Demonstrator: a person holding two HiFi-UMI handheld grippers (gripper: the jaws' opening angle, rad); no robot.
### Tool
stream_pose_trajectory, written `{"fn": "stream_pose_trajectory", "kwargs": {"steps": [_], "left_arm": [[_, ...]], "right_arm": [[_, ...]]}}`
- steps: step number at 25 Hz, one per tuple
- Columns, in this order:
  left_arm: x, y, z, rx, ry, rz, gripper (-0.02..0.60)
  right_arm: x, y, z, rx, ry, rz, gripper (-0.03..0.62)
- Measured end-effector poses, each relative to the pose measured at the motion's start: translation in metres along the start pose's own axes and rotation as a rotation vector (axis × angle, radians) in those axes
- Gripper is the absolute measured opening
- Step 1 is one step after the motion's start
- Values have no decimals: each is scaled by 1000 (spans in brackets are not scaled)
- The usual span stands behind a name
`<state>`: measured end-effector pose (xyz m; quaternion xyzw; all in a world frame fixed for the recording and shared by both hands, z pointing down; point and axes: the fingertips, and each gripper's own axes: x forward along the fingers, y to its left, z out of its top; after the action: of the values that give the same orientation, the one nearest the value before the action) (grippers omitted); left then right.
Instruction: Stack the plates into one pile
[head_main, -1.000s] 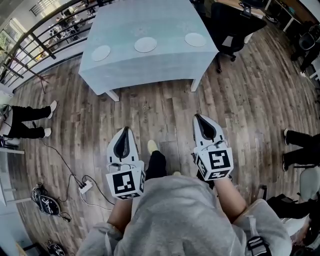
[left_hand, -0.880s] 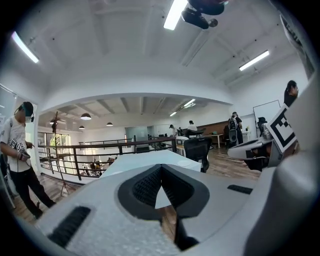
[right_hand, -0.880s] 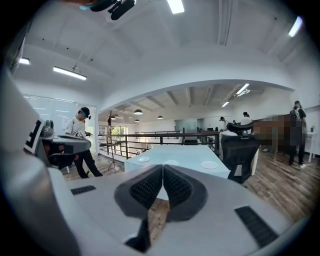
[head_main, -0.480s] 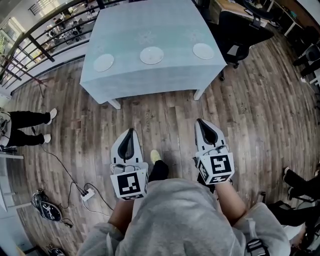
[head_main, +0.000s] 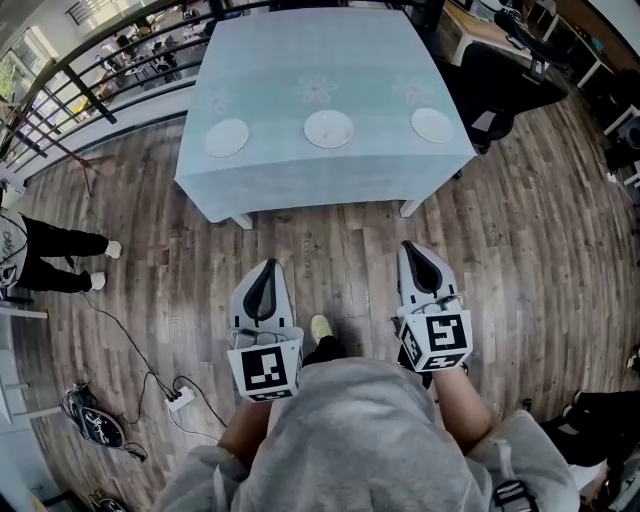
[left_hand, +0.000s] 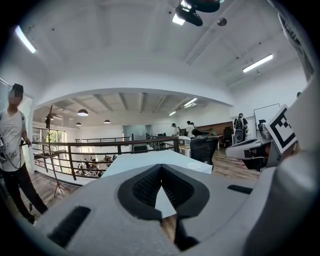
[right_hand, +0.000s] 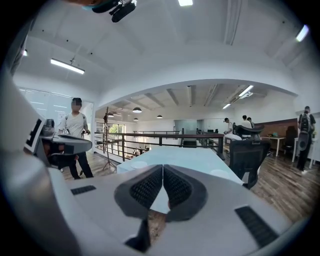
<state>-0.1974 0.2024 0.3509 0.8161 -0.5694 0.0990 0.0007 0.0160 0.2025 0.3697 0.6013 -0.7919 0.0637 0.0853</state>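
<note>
The head view alone shows all three round white plates (head_main: 328, 128), spaced in a row on the bench (head_main: 270, 70). The gripper views show the left gripper (left_hand: 161, 172) and right gripper (right_hand: 163, 172) closed and empty, well short of the bench.

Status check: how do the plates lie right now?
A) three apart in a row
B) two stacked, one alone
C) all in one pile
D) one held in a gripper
A: the left plate, middle plate and right plate lie apart in a row on the table.
</note>
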Motion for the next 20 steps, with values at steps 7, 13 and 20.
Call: {"fn": "stream_pose_trajectory", "kwargs": {"steps": [7, 13, 20], "left_arm": [[20, 27, -9, -18, 12, -28, 15], [33, 39, -10, -18, 11, -60, 15], [39, 47, -19, -33, 16, -76, 15]], "right_arm": [[32, 21, 5, 1, -2, 0, 26], [47, 32, 5, -11, 9, -6, 26], [52, 36, 0, -26, 28, -19, 26]]}}
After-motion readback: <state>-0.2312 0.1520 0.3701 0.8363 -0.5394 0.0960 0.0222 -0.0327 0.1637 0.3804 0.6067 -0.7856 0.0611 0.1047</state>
